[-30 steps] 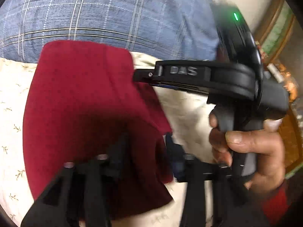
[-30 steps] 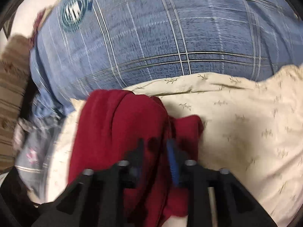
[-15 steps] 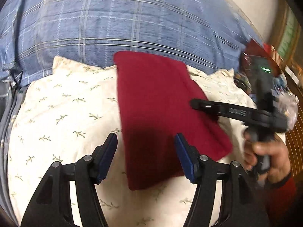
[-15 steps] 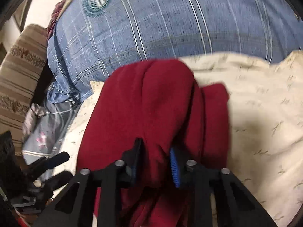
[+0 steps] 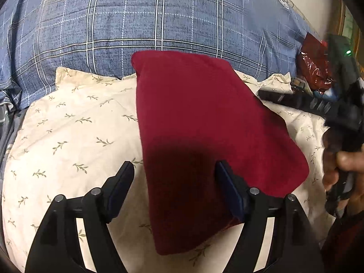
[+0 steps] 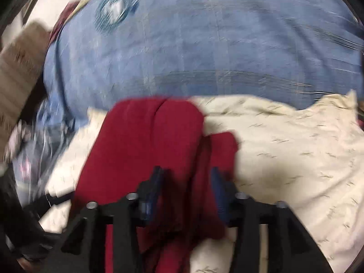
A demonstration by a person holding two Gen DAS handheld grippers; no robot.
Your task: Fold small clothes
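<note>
Red cloth (image 5: 204,136), folded into a flat oblong, lying on a cream pillow (image 5: 75,132) printed with small green sprigs. Far end of the fold touching or just overlapping the lower edge of a blue plaid cushion (image 5: 159,22); near end reaching down between the fingers of the left tool (image 5: 174,186). In the right wrist view, much blurred, same red cloth (image 6: 145,150) seen with a lengthwise crease and a smaller flap sticking out on its right side.

Left tool hanging over the near end of the cloth, jaws standing wide and opening further. Blue-padded fingers (image 5: 229,188) either side of the fabric, left one over bare pillow, right one over the cloth; neither pad pressing on it, as far as can be made out.

Right tool (image 6: 186,188) likewise straddling the red fabric, jaws at a middling gap and opening, cloth between them; no pinch visible, though blur makes contact hard to judge. Also seen from the left wrist camera at the right edge (image 5: 295,100), held in a hand (image 5: 341,166), a green light glowing on its body.

Beyond the pillow: blue plaid cushion (image 6: 204,45) with a round crest, a striped beige cushion (image 6: 18,68) at far left, and a crinkled dark red foil packet (image 5: 316,68) at far right.
</note>
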